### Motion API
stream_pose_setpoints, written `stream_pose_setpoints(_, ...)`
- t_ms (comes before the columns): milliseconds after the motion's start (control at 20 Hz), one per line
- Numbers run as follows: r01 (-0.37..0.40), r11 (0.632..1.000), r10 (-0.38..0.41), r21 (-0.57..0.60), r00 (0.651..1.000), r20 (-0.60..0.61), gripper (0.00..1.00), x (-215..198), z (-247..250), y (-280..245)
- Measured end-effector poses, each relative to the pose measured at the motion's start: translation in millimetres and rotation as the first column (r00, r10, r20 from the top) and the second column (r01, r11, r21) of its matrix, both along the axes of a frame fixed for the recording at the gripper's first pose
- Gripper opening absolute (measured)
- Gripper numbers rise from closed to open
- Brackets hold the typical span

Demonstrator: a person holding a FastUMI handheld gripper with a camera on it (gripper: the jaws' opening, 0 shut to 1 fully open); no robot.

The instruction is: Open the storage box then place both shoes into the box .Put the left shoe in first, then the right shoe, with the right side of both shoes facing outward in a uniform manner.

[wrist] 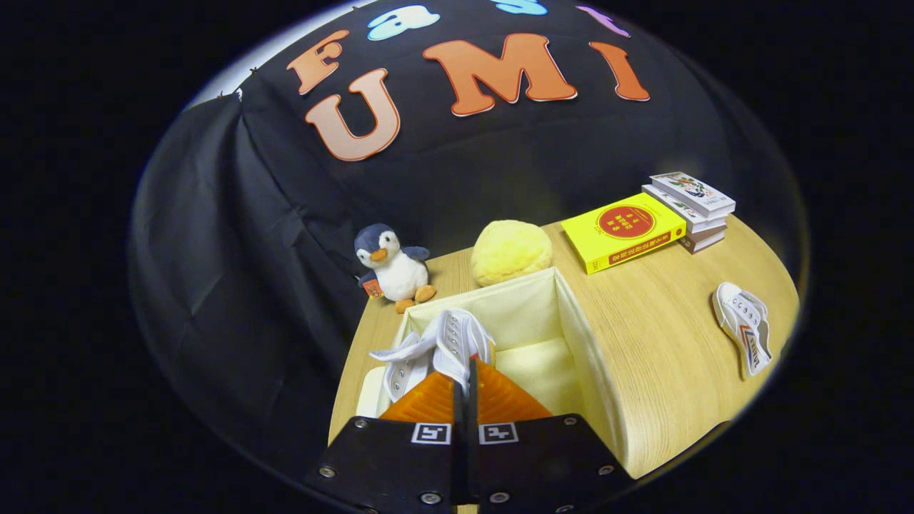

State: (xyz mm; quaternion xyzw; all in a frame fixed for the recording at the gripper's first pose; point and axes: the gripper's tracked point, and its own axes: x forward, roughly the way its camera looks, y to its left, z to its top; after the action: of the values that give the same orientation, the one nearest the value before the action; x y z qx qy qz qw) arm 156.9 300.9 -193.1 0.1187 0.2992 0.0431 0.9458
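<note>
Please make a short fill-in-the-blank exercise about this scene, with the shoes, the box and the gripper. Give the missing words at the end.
1. The gripper is shut on a white ____ over the open storage box.
2. The other shoe lies on the ____, apart from the box.
3. Beyond the box, beside the yellow plush ball, stands a toy ____.

Missing words: shoe; table; penguin

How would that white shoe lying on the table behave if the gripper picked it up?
The white shoe looks like thin canvas, so probably light and a bit floppy. Lying flat on its side, it seems unlikely to roll. The gripper looks shut on the other shoe.
</note>
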Motion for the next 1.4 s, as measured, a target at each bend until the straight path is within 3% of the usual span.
stream_pose_setpoints(300,0.032,0.999,-0.032,-0.009,0.999,-0.010,0.00,4,-19,16)
stream_pose_setpoints(400,0.021,0.999,-0.024,-0.033,0.996,-0.090,0.03,-7,-35,16)
stream_pose_setpoints(450,0.023,0.999,-0.025,-0.027,0.996,-0.090,0.15,-7,-35,18)
stream_pose_setpoints(600,0.035,0.997,-0.035,-0.073,0.999,0.007,0.76,6,-7,3)
stream_pose_setpoints(650,0.025,0.996,-0.023,-0.088,0.999,0.027,0.87,8,1,-1)
stream_pose_setpoints(750,0.021,0.995,-0.016,-0.095,0.998,0.053,0.96,7,12,-13)
stream_pose_setpoints(950,0.058,0.994,-0.049,-0.094,0.995,0.088,0.99,2,25,-60)
stream_pose_setpoints(1400,0.209,0.962,-0.199,-0.174,0.977,0.073,0.99,-19,16,-242)
